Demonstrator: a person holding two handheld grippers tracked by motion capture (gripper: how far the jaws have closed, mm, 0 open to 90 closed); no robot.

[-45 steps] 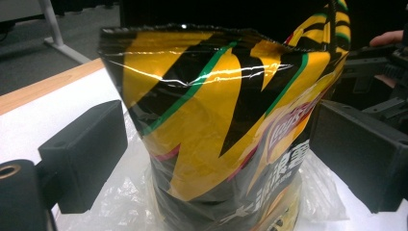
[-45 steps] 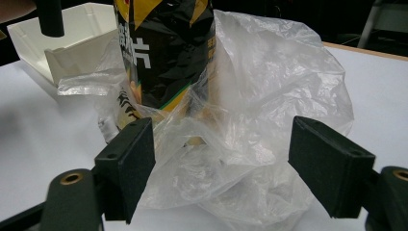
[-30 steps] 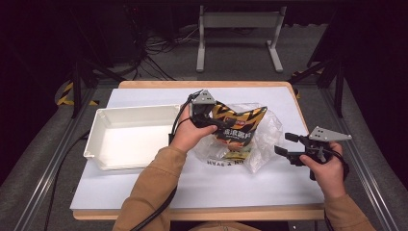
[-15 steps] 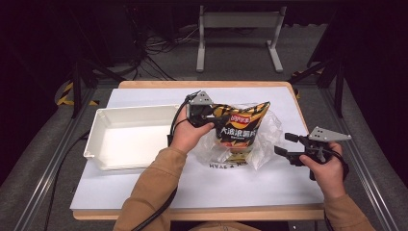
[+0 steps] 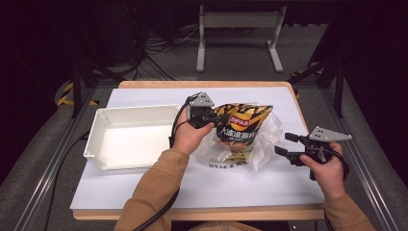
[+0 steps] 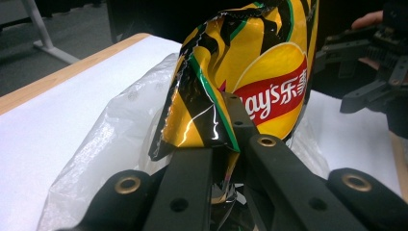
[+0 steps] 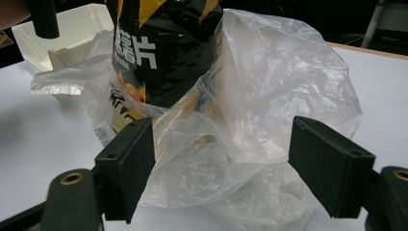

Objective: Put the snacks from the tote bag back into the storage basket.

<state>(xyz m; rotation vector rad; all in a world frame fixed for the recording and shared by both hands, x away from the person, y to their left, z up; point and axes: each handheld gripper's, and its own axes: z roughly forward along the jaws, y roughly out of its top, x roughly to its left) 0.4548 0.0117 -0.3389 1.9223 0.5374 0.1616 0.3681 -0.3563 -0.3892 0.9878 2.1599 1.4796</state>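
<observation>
A yellow-and-black bag of crisps (image 5: 240, 126) stood at the centre of the frame, rising out of a clear plastic bag (image 5: 262, 144) that lay crumpled around its lower half on the white-covered desk (image 5: 240, 187). The left tongs (image 5: 208, 117) had just been closing and pinched the crisp bag's crinkled upper edge, as the left gripper view showed, with the foil folded between the black jaws. At the right of the frame, the right tongs (image 5: 282, 144) stood open just beside the plastic bag; in the right gripper view their pads sat wide apart with the plastic in front of them, not pressed. An empty white tray (image 5: 96, 144) rested at centre left of the frame, near the person's left hand (image 5: 190, 137).
</observation>
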